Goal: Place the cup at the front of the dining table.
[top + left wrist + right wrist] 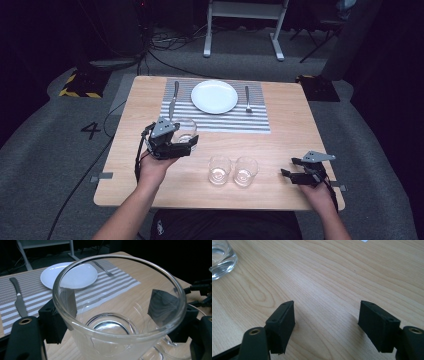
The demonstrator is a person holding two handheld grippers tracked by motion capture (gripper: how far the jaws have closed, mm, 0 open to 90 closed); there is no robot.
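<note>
The left gripper (186,141) is clamped on a clear drinking glass (117,315), its two black jaws pressed against opposite sides of the wall just under the rim; in the high view the glass (186,129) sits at the near left corner of the striped placemat (250,122), whether lifted or resting I cannot tell. Beyond it on the mat lie a table knife (173,97), a white plate (214,96) and a fork (247,98). The right gripper (291,170) rests low near the right front edge of the wooden table (290,115), jaws spread apart with nothing between them. Two more empty glasses (233,170) stand side by side between the grippers.
</note>
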